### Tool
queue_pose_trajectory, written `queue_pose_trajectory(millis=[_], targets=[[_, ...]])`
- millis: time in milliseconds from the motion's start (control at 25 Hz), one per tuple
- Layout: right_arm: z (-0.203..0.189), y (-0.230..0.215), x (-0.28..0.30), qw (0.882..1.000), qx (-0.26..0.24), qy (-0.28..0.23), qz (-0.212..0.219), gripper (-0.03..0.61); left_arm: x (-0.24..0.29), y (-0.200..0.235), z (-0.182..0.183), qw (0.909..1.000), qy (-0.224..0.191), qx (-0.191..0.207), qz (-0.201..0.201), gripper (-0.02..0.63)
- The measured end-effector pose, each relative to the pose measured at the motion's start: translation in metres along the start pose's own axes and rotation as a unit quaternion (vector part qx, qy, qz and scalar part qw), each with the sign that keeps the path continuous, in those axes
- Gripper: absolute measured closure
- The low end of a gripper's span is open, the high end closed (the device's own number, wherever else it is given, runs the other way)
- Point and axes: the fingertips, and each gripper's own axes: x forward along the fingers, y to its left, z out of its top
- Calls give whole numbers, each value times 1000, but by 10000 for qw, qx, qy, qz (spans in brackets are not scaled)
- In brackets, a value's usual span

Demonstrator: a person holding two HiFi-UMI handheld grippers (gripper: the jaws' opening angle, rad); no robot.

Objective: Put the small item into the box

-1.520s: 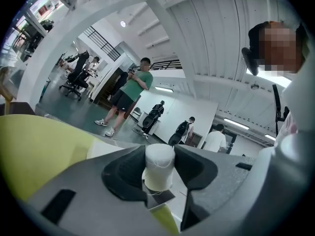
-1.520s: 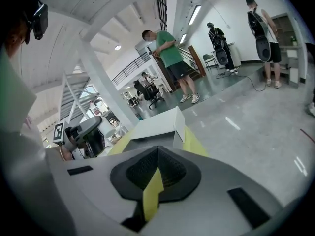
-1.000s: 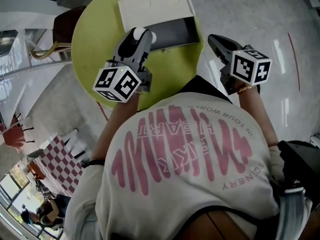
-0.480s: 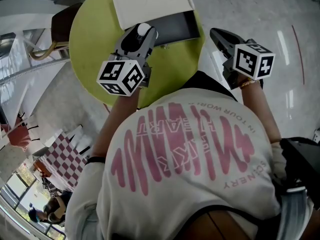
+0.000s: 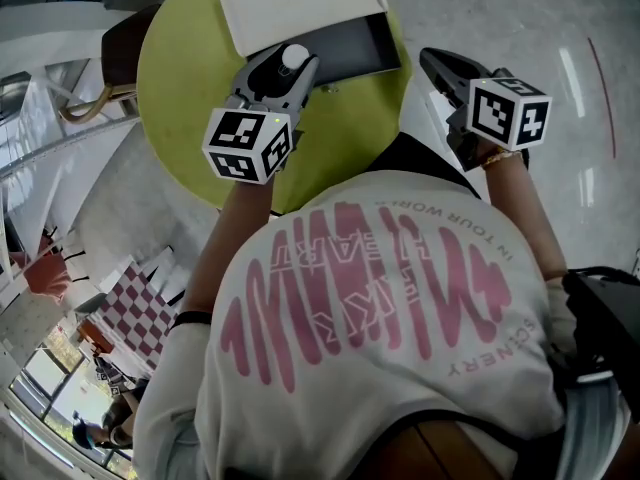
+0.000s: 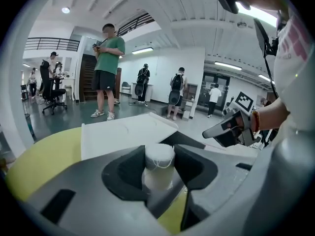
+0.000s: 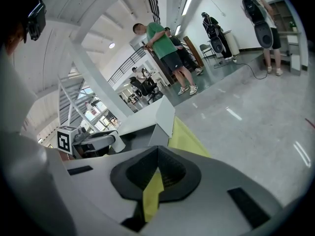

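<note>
Left gripper (image 5: 290, 66): clamps white item (image 6: 158, 166) — over box (image 5: 355, 53), top centre
Right gripper (image 5: 432, 60): jaws together, empty — right of desk (image 5: 190, 88)

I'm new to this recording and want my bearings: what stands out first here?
The left gripper is shut on a small white item, at the near edge of the open box on the round yellow-green table. The right gripper hangs shut and empty beyond the table's right edge, over the grey floor.
</note>
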Motion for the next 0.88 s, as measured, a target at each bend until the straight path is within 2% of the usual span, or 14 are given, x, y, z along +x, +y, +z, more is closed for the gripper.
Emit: queue_pose_trajectory(millis=[200, 280, 440, 520, 880], targets=[[2, 3, 0, 10000, -17, 15, -3, 572, 3, -3, 1, 9996, 153, 192, -117, 430], [2, 3, 1, 10000, -22, 2, 0, 572, 8, -5, -4, 9981, 414, 419, -173, 430], [0, 1, 2, 10000, 13, -4, -12, 572, 13, -11, -23, 9876, 1111, 1077, -283, 430], [0, 0, 2, 10000, 19, -6, -13, 572, 14, -13, -27, 9824, 1291, 1319, -292, 430], [-4, -2, 5, 10000, 47, 44, -21, 572, 22, -13, -41, 9671, 1876, 1635, -523, 430]])
